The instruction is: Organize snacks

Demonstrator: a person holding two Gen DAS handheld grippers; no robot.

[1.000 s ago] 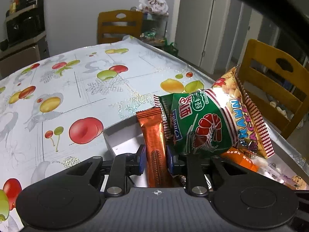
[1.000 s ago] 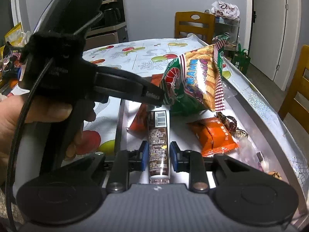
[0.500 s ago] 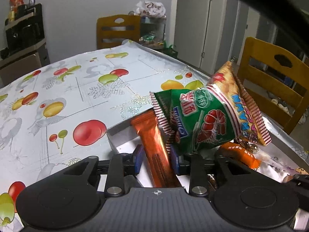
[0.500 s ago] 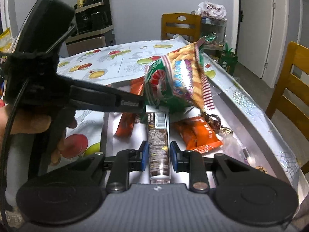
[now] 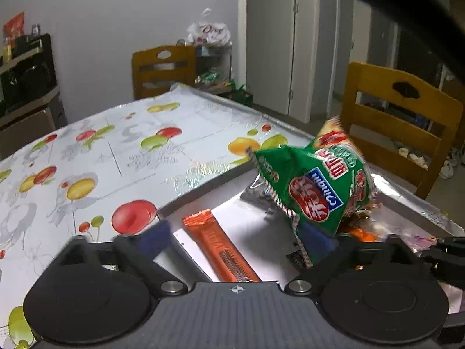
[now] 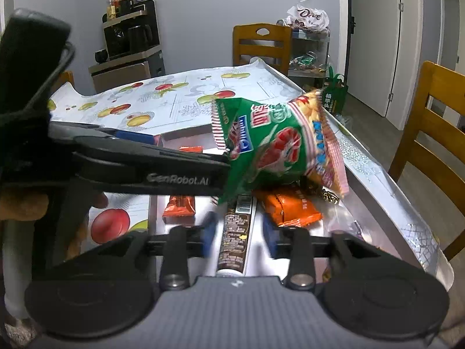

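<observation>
Dining room, dim light; wooden chairs at the far end and right side of the bench (image 5: 87,157), which wears a fruit-print cloth. Near right corner of it carries a shallow white tray (image 5: 255,218) where the snacks are gathered, which is presumably the sorting spot.

Left side: left gripper (image 5: 232,238) has its jaws wide apart, gripping nothing. Between them, flat on the tray floor, lies an orange wafer bar (image 5: 221,247), long axis running away from the camera, close to the tray's left wall. Laid straight like this it looks deliberately lined up, not dropped. In the right wrist view the same gripper body crosses the frame, a bare hand (image 6: 23,206) around its handle.

Centre: green prawn cracker bag (image 6: 279,148) stands tilted on its lower edge. Its lower corner sits against the left gripper's right finger; whether it leans there or on the heap behind, I cannot tell. Puffy and light, so likely to topple if nudged.

Right of centre: right gripper (image 6: 239,234) is also spread, blue pads clear of the brown chocolate tube (image 6: 234,235) lying lengthwise between them on the tray. Label end runs under the bag's edge. Judged as set down parallel to the wafer bar, a second row.

Right: orange snack pack (image 6: 287,206) lies flat just beside the tube, partly under the bag. Small clear-wrapped sweets further right, too blurred to name.
</observation>
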